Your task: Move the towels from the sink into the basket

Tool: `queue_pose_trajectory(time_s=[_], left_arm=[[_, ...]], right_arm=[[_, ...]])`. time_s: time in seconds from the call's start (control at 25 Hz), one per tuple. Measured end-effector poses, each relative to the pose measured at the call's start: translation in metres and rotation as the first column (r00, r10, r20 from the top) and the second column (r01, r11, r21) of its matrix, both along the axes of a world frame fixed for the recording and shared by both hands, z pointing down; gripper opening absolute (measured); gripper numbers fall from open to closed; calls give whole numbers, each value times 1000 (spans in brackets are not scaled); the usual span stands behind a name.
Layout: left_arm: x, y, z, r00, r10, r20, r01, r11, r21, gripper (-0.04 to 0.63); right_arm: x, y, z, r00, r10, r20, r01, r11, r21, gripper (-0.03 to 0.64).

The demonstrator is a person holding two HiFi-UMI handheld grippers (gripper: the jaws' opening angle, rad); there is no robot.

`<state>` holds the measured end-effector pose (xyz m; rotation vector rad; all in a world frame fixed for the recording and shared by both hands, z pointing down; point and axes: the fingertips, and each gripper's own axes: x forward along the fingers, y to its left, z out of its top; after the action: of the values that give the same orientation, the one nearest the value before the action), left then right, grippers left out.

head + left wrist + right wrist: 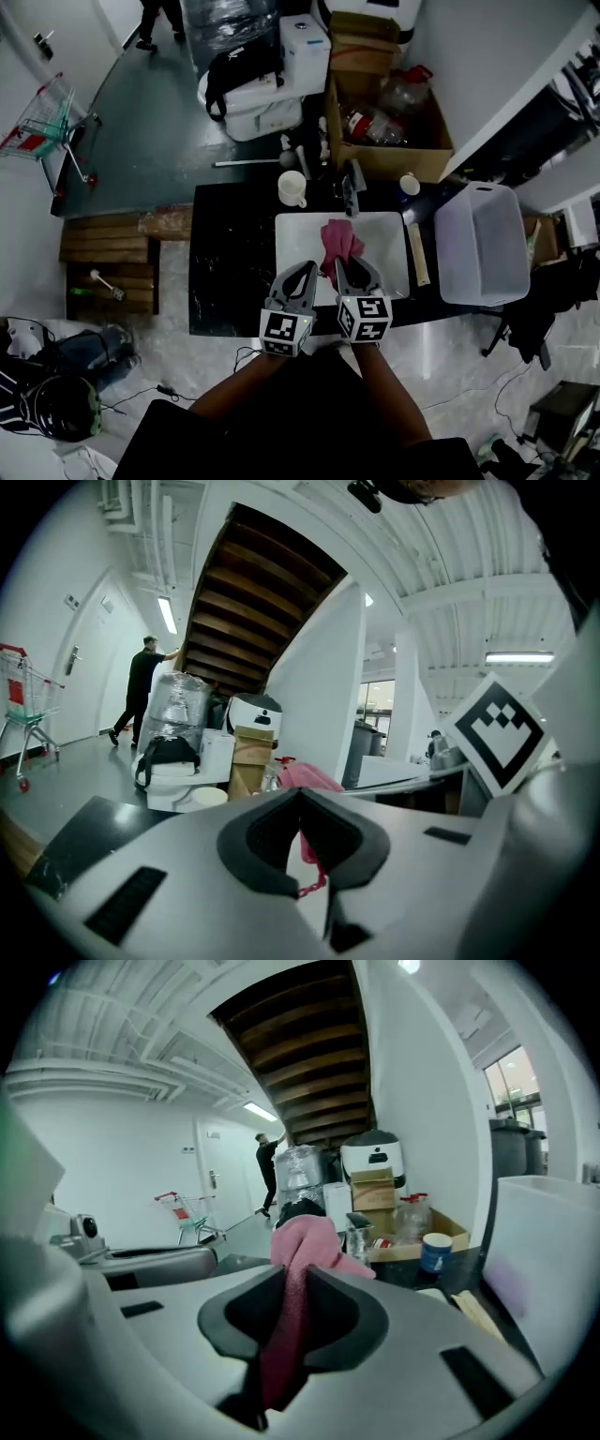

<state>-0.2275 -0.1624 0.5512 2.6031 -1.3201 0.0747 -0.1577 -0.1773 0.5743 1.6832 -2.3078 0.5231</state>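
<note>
Head view, towel (pixel 339 242) over sink (pixel 287 255), basket (pixel 483 248) beside

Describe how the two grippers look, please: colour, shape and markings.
The left gripper and the right gripper look alike: light grey shells that taper to the jaws, lined inside with black pads. Each carries a white cube with black square markers at its rear. The person's top is dark.
</note>
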Motion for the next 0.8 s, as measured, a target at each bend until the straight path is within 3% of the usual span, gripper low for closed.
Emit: queue_pose_trajectory(time_s=[0.52,0.8], left_arm=[[178,29,-36,991,129,28,-130,990,56,12],[265,50,-57,982,188,22,-189,977,97,12]], right_arm=[[167,47,-44,995,93,35,-95,993,67,83],[239,68,-76,990,139,33,-143,979,145,83]])
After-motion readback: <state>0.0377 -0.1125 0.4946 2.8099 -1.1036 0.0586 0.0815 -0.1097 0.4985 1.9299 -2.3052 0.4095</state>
